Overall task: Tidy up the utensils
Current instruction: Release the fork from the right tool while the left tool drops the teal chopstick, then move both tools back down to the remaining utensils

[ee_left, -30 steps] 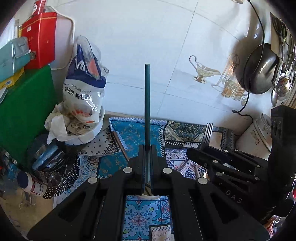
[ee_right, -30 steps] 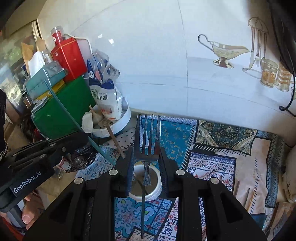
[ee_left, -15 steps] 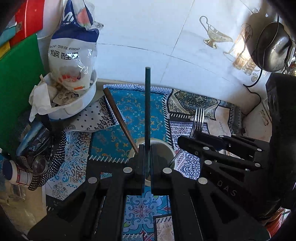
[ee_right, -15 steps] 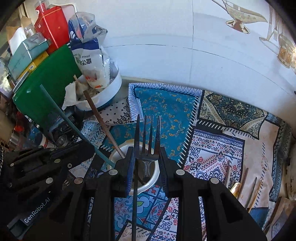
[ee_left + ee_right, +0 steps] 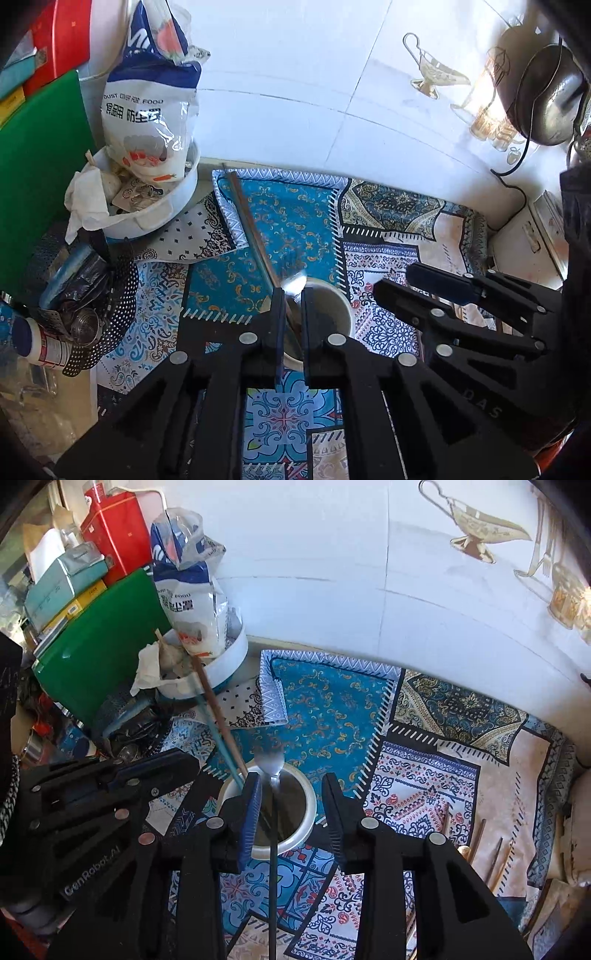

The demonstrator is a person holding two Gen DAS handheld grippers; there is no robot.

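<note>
A white cup (image 5: 308,814) stands on the patterned cloth; it also shows in the left wrist view (image 5: 345,308). A fork (image 5: 271,766) stands in it, blurred, beside a brown chopstick (image 5: 218,709) and a teal chopstick (image 5: 218,738) that lean out to the left. My right gripper (image 5: 291,797) is open right above the cup, jaws either side of the fork. My left gripper (image 5: 293,306) is open just left of the cup, with the brown chopstick (image 5: 255,232) running up from between its fingers. Several loose utensils (image 5: 495,856) lie at the right.
A white bowl (image 5: 166,206) holding a food bag (image 5: 147,110) stands at the back left. A green box (image 5: 33,177), a red tin (image 5: 114,531) and a perforated metal strainer (image 5: 99,317) crowd the left. A white appliance (image 5: 528,240) and hanging pan (image 5: 546,107) are at the right.
Both grippers have opened. The fork has dropped from the right gripper into the cup, and the teal chopstick has left the left gripper and now leans in the cup.
</note>
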